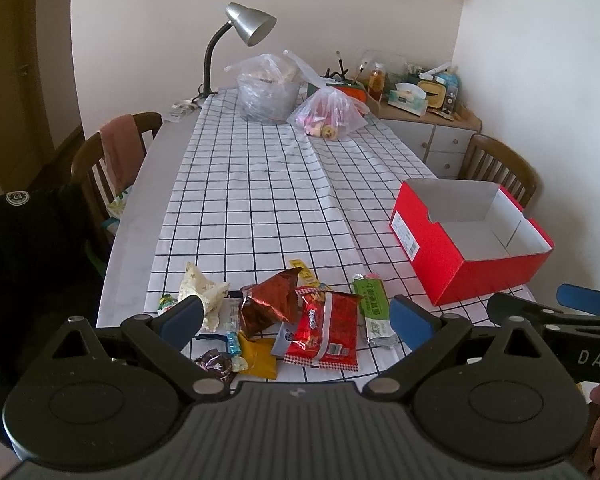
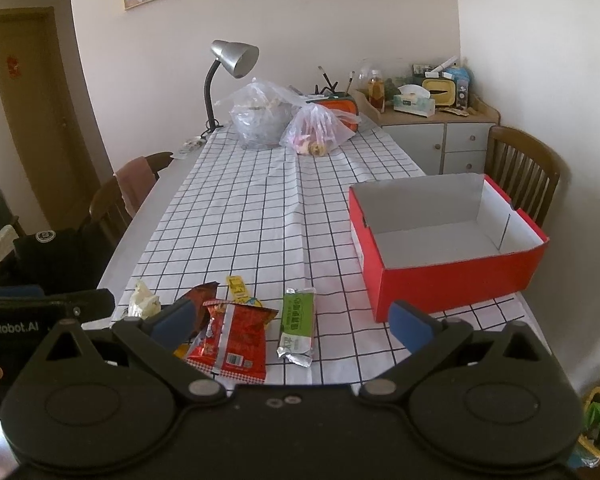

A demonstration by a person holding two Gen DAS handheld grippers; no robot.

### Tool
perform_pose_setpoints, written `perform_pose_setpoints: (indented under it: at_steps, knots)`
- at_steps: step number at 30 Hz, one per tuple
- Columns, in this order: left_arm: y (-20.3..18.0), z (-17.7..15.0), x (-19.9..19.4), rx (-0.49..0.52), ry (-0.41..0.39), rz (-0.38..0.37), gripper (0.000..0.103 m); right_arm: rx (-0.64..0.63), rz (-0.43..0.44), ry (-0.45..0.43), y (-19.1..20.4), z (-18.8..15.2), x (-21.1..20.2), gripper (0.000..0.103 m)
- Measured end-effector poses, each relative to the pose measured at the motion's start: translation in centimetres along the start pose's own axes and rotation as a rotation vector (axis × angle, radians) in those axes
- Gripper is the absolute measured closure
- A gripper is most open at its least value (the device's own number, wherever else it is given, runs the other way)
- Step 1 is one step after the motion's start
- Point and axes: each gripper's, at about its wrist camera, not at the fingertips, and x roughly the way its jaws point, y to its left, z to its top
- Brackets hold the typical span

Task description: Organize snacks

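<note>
A pile of snack packets lies at the near edge of the checked tablecloth: a red packet (image 1: 325, 333) (image 2: 233, 341), a green bar (image 1: 374, 307) (image 2: 298, 325), a brown foil bag (image 1: 272, 304), a yellow packet (image 1: 260, 360) and a cream wrapper (image 1: 202, 290). An open, empty red box (image 1: 472, 240) (image 2: 444, 240) stands to the right. My left gripper (image 1: 300, 318) is open and empty above the pile. My right gripper (image 2: 294, 322) is open and empty over the red packet and green bar; it also shows at the left wrist view's right edge (image 1: 580, 300).
Two plastic bags (image 1: 268, 88) (image 1: 332, 114) and a desk lamp (image 1: 244, 36) stand at the table's far end. Wooden chairs (image 1: 112, 160) (image 2: 520, 172) flank the table. A cabinet (image 2: 440, 136) with clutter stands at the back right. A bin (image 2: 598, 420) sits on the floor at right.
</note>
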Motion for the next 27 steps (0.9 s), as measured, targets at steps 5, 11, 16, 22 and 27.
perform_pose_setpoints:
  at_steps: [5, 11, 16, 22, 27]
  knots:
    - [0.1, 0.0, -0.1, -0.003, -0.003, 0.001, 0.003, -0.002, 0.011, 0.000, 0.0, -0.1, 0.0, 0.000]
    - [0.2, -0.1, -0.3, -0.002, -0.006, 0.010, 0.003, -0.009, 0.021, -0.003, 0.2, 0.0, -0.1, 0.000]
    - [0.4, 0.0, -0.2, -0.012, -0.002, 0.018, 0.003, -0.032, 0.059, -0.004, 0.6, 0.3, 0.5, 0.000]
    - [1.5, -0.1, 0.9, -0.037, 0.023, 0.048, 0.003, -0.039, 0.076, 0.011, 0.8, 0.9, 2.4, 0.000]
    - [3.6, 0.2, 2.3, -0.104, 0.046, 0.094, 0.003, -0.019, 0.080, 0.062, 0.4, 1.3, 5.3, 0.000]
